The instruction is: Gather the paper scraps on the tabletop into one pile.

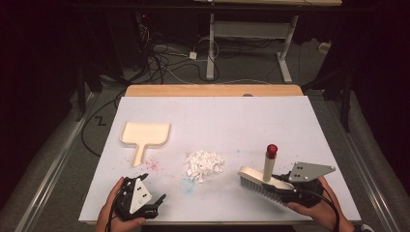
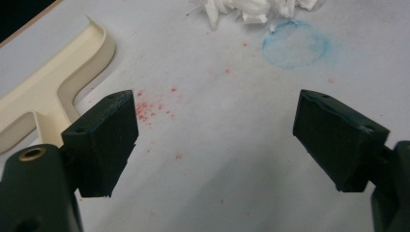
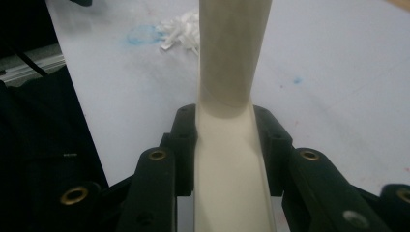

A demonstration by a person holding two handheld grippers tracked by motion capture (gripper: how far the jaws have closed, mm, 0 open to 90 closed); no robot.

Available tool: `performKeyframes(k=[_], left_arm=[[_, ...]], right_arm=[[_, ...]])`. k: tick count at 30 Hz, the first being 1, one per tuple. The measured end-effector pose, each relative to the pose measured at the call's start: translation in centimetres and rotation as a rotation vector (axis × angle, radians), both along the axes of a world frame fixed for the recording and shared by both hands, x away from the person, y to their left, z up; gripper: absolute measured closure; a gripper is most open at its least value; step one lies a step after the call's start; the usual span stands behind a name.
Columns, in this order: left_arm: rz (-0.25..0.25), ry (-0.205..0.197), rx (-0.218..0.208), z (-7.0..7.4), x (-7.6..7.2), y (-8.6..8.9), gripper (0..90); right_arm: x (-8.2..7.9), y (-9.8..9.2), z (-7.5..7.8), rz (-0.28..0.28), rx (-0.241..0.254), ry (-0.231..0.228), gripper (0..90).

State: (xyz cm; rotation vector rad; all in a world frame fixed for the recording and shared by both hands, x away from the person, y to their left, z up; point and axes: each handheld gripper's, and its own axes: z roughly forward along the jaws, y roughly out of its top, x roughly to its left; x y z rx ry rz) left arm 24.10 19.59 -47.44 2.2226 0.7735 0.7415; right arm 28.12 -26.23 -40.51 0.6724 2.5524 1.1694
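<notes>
High view puts the pile of white scraps near the middle of the worktop, toward six o'clock, heaped together and not yet swept. The cream dustpan lies flat at about nine o'clock from the pile, well apart from it, its handle pointing toward the person and its mouth facing away. Nothing grips it.

At about three o'clock from the pile, the right gripper holds the brush. Its jaws are clenched on the cream body of the brush, as the right gripper view shows, with the pale handle rising between them. The handle stands up and ends in a red cap. The bristles sit low over the worktop, near the pile but apart from it.

The left gripper waits at about seven o'clock from the pile, released, its jaws spread wide over bare worktop with red specks and a blue ring stain ahead. The dustpan's handle lies just off its left jaw.

By my reading, the job is barely begun: the brush is in hand, but the pan is yet to be picked up and brought to the pile, and all the sweeping remains.
</notes>
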Motion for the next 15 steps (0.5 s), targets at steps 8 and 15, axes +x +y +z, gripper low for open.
performKeyframes(k=[8,15], left_arm=[[0.001,0.011,0.010,-0.1,0.1,0.0,15.4],[0.001,0.018,0.020,-0.3,0.1,-0.1,15.4]], right_arm=[[2.4,-2.0,-0.9,-0.053,0.020,0.092,67.5],[4.8,-2.6,-1.1,-0.072,-0.046,0.094,61.2]])
